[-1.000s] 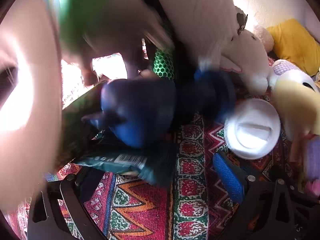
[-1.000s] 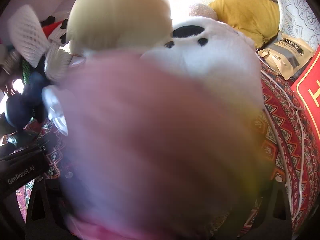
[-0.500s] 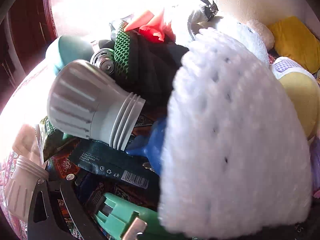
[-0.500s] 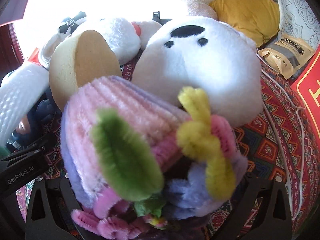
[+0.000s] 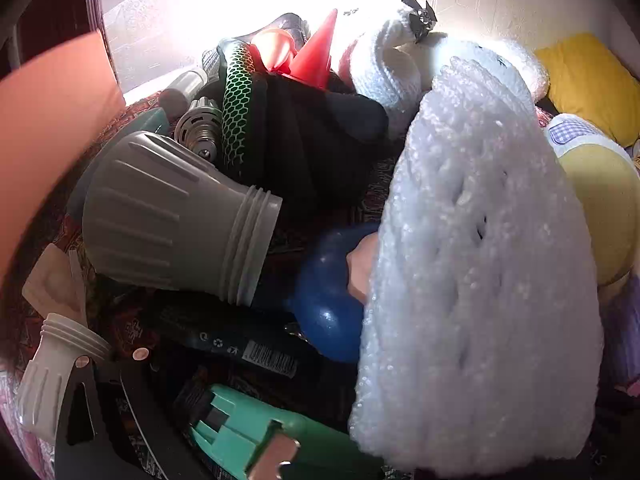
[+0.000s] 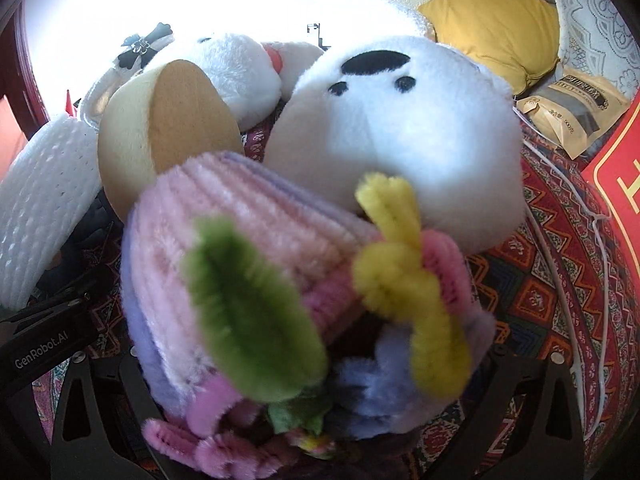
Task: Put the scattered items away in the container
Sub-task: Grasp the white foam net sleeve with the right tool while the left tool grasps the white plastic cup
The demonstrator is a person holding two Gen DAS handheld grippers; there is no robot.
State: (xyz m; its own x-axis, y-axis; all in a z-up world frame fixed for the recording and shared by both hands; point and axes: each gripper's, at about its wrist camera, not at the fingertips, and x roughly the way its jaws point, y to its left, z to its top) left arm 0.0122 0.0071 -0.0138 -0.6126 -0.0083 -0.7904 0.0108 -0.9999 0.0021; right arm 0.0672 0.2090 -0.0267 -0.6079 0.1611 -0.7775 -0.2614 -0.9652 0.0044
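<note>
everywhere crowded: foam net and chenille bouquet fill both tools' fronts.

- The left gripper is pointing down into a pile, its dark left finger showing; its right finger is hidden.
- The right gripper is clamping a chenille bouquet between both dark fingers.

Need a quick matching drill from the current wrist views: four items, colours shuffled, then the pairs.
Items:
1. foam net sleeve
2. cone
3. cushion
4. dumbbell

Colours:
A. blue
B. yellow
C. white
D. red

Pairs: 1-C, 2-D, 3-B, 4-A
</note>
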